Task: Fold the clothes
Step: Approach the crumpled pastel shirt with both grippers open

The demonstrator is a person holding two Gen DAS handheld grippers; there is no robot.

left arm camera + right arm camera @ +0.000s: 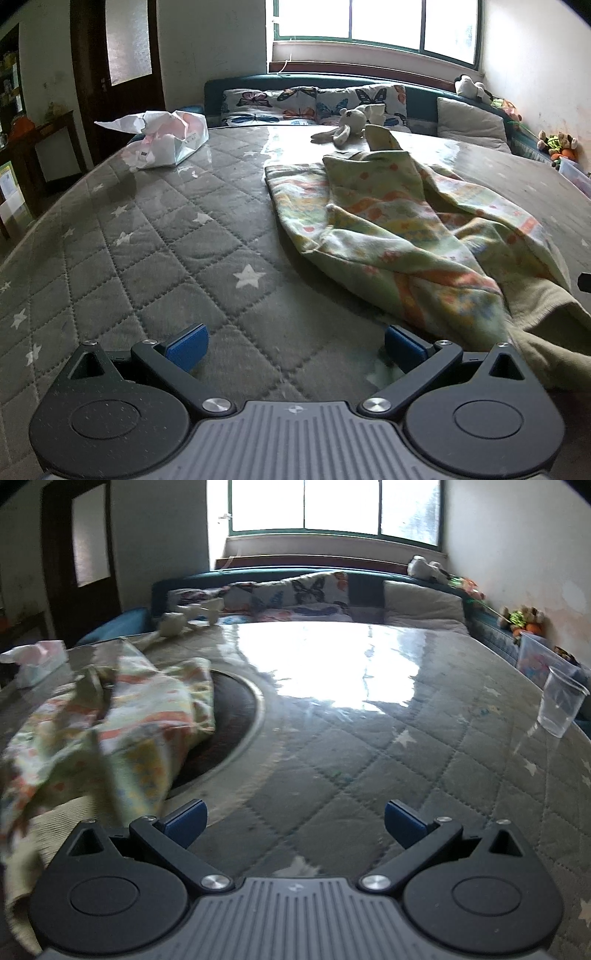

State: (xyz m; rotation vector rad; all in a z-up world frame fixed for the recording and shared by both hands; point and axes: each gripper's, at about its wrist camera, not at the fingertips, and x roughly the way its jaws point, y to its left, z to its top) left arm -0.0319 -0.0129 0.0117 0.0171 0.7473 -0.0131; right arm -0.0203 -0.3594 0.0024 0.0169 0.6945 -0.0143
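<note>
A bedroom with a bright window at 12 o'clock; the work surface is a grey quilted cover [177, 258] with white stars under a glossy clear sheet.

Left wrist view: the left gripper [295, 347] hangs low over the cover, its blue pads spread wide with nothing between them. The task's thing, a pastel patterned cloth [399, 229], lies rumpled from 1 o'clock down to 4 o'clock, a plain cream underside turned up beside the right pad. It is bunched in ridges, not squared, so it is not folded as it lies. In my judgement a good fold calls for taking 2 matching corners or one clean hem, not a bunched ridge, then drawing the cloth flat so no creases get folded in. A crumpled white bag [166, 136] sits at 10 o'clock and a soft toy rabbit [351, 125] at 12 o'clock.

Right wrist view: the right gripper [295, 825] is equally wide and empty. Here the cloth [110, 720] lies at 9 to 10 o'clock, blurred, draping over a dark round inset [232, 720] that the left view does not show. Only this view shows a clear plastic cup [559, 705] at 3 o'clock, worth sparing when the cloth swings.
</note>
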